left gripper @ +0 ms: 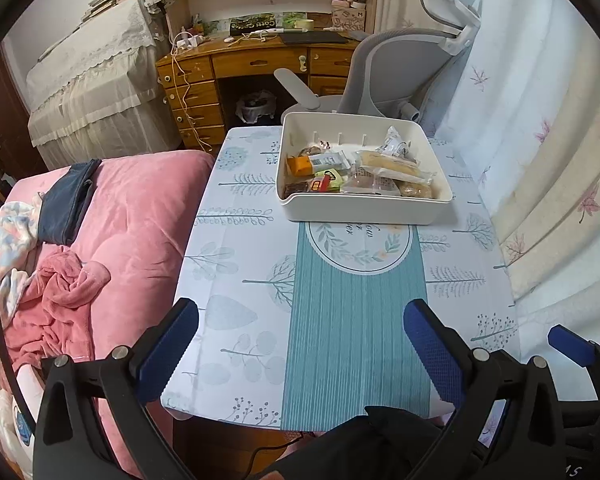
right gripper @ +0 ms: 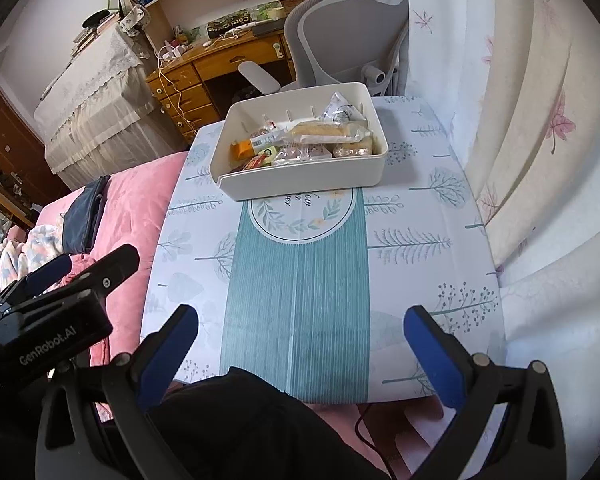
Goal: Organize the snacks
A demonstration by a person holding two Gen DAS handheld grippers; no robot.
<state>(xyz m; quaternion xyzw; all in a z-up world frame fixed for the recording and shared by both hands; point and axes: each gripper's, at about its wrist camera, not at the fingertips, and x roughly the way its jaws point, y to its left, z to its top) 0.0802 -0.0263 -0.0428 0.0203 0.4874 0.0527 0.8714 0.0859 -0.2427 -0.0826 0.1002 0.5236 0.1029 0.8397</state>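
While both claws hang spread and empty above the near edge of the table [left gripper: 240, 300], the cream box [left gripper: 364, 210] sits at its far end, partly covering the round emblem [left gripper: 360, 248] on the teal runner [left gripper: 356, 340]. Its longer sides run across the table, and it is slightly skewed in the right wrist view. Wrapped snacks [left gripper: 360, 172] fill it in a loose heap; the long pale bread roll [right gripper: 320, 130] lies crosswise, an orange packet [left gripper: 299, 165] at the left. Left gripper [left gripper: 300, 344] and right gripper [right gripper: 300, 344] touch nothing.
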